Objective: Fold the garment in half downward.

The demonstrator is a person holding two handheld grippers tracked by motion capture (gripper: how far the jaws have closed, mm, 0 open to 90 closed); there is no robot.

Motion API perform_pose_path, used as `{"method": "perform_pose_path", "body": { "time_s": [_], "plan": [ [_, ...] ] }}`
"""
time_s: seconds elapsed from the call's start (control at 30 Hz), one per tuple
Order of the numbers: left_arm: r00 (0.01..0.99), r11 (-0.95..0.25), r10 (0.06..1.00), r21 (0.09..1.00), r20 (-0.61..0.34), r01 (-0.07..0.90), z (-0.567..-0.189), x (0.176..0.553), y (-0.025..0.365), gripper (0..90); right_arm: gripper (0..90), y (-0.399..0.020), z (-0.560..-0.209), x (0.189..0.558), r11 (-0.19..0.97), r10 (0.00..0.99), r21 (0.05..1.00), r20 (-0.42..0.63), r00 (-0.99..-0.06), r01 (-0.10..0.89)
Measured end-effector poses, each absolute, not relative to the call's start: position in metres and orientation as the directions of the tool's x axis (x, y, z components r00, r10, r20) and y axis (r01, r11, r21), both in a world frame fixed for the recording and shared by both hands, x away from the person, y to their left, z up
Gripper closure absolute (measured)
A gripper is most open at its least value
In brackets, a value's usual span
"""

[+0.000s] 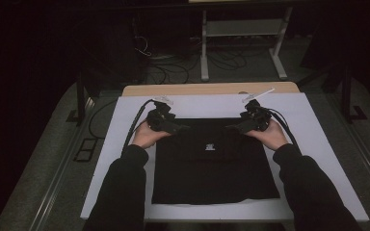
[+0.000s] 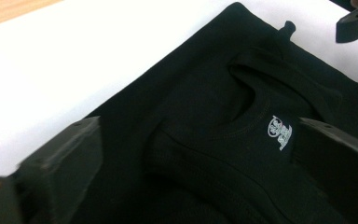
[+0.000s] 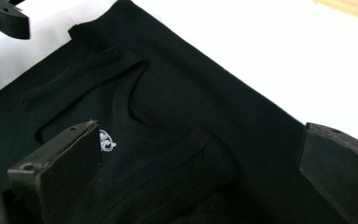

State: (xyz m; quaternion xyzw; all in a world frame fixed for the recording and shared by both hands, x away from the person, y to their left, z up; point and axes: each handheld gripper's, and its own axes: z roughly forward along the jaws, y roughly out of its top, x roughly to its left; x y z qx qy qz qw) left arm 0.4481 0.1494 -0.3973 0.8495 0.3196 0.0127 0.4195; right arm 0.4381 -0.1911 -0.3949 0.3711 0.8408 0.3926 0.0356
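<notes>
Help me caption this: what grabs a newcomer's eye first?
A black garment lies folded in a square on the white table, a small white logo near its middle. The left tool and right tool hover open over its far edge.

A black shirt (image 1: 212, 163) with a small white logo (image 1: 210, 147) lies on a white sheet (image 1: 125, 139); the table (image 1: 207, 89) is light wood.
</notes>
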Motion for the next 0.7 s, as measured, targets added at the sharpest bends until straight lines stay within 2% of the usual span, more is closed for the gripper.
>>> {"method": "perform_pose_path", "body": {
  "time_s": [0.23,0.6,0.7],
  "plan": [
    [0.783,-0.432,0.559,0.711,-0.271,0.554,-0.414,0.452,0.144,6.0,4.6,-0.185,-0.408,0.443,0.432,0.650,0.670,0.233,-0.723,0.604],
    [0.774,-0.428,0.563,0.699,-0.290,0.573,-0.427,0.457,0.146,14.0,20.1,-0.186,-0.418,0.448,0.453,0.654,0.643,0.231,-0.721,0.617],
    [0.775,-0.433,0.561,0.695,-0.290,0.573,-0.430,0.457,0.144,16.2,27.1,-0.187,-0.419,0.449,0.448,0.658,0.641,0.235,-0.715,0.623]
  ]
}}
